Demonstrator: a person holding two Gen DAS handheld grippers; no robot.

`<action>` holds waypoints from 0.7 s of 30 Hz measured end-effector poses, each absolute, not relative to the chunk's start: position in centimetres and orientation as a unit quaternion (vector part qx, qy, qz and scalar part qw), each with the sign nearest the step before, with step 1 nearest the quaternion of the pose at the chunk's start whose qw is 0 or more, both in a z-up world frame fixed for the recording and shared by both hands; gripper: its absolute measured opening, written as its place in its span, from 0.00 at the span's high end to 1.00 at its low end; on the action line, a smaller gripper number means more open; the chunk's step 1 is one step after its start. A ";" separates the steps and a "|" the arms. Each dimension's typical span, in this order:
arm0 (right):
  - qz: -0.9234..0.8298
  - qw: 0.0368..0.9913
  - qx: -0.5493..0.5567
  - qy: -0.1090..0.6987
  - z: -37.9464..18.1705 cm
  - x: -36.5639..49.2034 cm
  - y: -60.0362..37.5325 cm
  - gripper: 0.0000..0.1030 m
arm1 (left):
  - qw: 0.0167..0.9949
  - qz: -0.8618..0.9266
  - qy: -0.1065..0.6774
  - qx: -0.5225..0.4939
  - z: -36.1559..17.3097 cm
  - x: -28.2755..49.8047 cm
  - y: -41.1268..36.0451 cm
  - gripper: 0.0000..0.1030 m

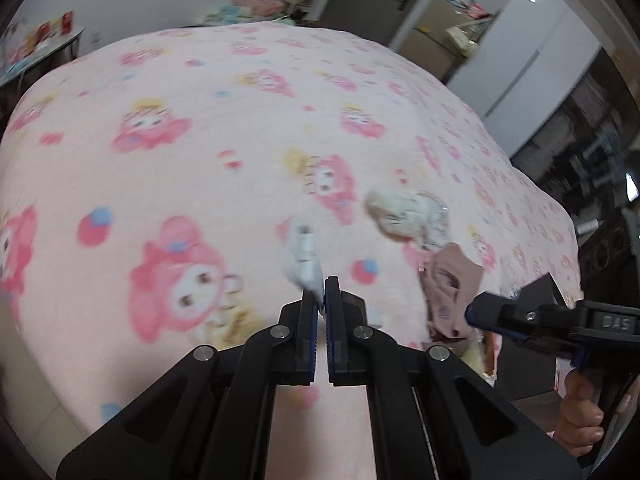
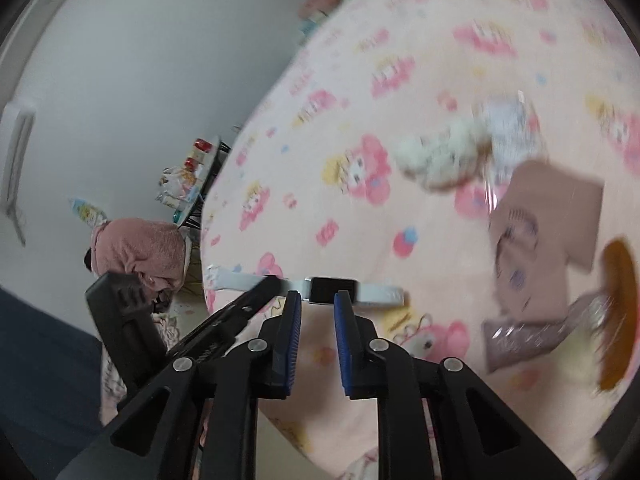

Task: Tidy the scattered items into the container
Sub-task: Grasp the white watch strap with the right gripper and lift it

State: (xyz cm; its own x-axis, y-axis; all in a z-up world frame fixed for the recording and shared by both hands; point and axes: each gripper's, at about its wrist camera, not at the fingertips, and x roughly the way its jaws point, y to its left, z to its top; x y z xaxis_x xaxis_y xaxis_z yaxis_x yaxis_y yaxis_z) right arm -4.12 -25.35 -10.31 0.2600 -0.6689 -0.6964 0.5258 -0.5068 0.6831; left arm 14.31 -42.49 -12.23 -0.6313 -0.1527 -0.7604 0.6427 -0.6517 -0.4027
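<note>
One watch (image 2: pixel 334 290), white strap w/ a dark square face, is pinched by its strap in your left gripper (image 1: pixel 321 294); jaws nearly together on it, the rest of the band sticking up past the tips. From the right wrist view the watch stretches flat just above the pink blanket (image 2: pixel 360 80), its face sitting right ahead of your right gripper (image 2: pixel 317 300). Those jaws are partway apart w/ nothing between them, tips just short of the watch, not touching as far as the blur lets you tell.

Beyond the watch, further onto the blanket, lies a fluffy cream plush toy (image 2: pixel 440 156), w/ a pale crinkly bag (image 2: pixel 508 120) just behind it. Right of the watch there's a mauve card packet (image 2: pixel 540 232) printed w/ eyelash drawings, & below that a shiny silver pouch (image 2: pixel 532 332) next to an orange-brown curved thing (image 2: pixel 618 312), too blurred to name. In the left wrist view the same toy (image 1: pixel 404 212) & packet (image 1: pixel 452 284) sit right of the watch (image 1: pixel 304 256), & your right gripper (image 1: pixel 474 314) comes in from that side, your hand (image 1: pixel 580 416) on its grip.

Left of the watch, off the blanket edge, a pink towel heap (image 2: pixel 138 246) sits on the floor beside a small table (image 2: pixel 200 184) w/ packets on it. No container can be made out in either view.
</note>
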 end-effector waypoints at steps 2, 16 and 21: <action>-0.587 0.470 0.656 -0.069 -12.2 -3.6 -26.5 0.84 | 0.258 -0.826 0.351 0.358 -12.8 15.5 -43.0 0.99; -0.550 0.386 0.737 -0.074 -21.3 -0.6 -31.8 0.62 | 0.265 -0.801 0.397 0.361 -15.9 18.0 -43.8 0.99; -0.550 0.387 0.738 -0.055 -21.1 0.2 -31.8 0.55 | 0.279 -0.799 0.396 0.356 -15.9 18.4 -44.0 0.98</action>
